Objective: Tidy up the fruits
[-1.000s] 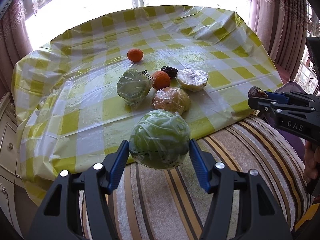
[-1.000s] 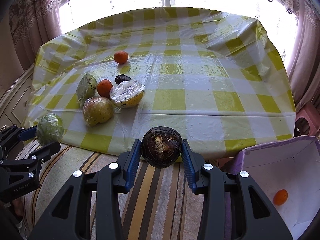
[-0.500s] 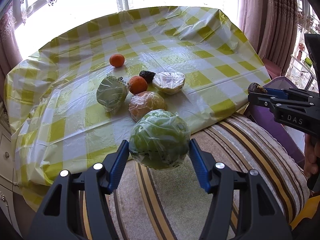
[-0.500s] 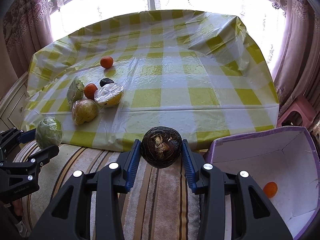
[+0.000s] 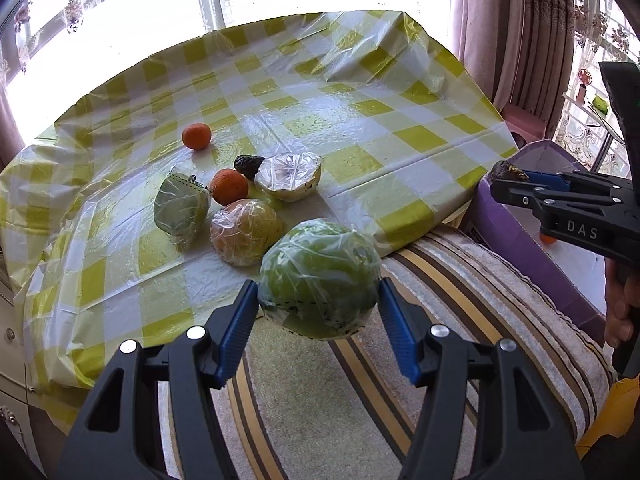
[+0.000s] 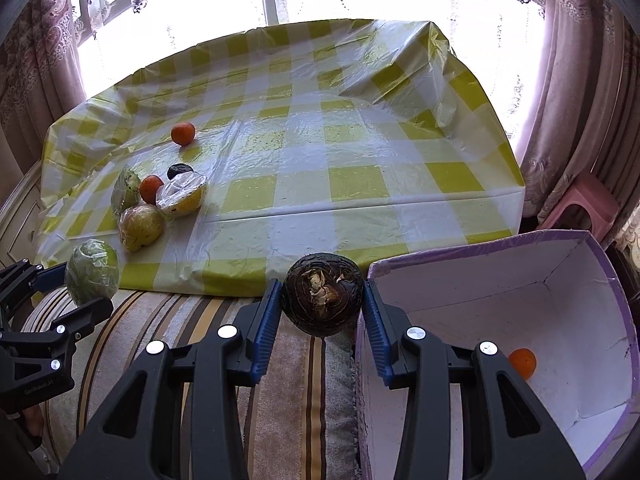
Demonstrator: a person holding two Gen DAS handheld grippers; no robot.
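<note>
My left gripper [image 5: 318, 312] is shut on a green fruit wrapped in plastic film [image 5: 318, 276] and holds it above the striped cushion [image 5: 320, 408], just off the table's front edge. My right gripper [image 6: 322, 304] is shut on a dark brown round fruit [image 6: 323, 294], held over the cushion beside the left wall of a purple box [image 6: 500, 336]. One orange [image 6: 522, 362] lies in the box. On the table lie two oranges [image 5: 197, 136] [image 5: 229, 187], a dark fruit [image 5: 248, 165] and three wrapped fruits [image 5: 181, 212] [image 5: 246, 232] [image 5: 289, 176].
The table has a yellow-and-white checked plastic cloth [image 6: 360, 184]. A pink stool [image 6: 576, 208] stands right of the table by the curtains [image 6: 580, 80]. A white cabinet [image 5: 10, 344] is at the left. The right gripper also shows in the left wrist view [image 5: 508, 178].
Both grippers have moved to the right with their fruits. The right gripper now sits at the purple box's left wall, and the table's fruits have slid left in both views.
</note>
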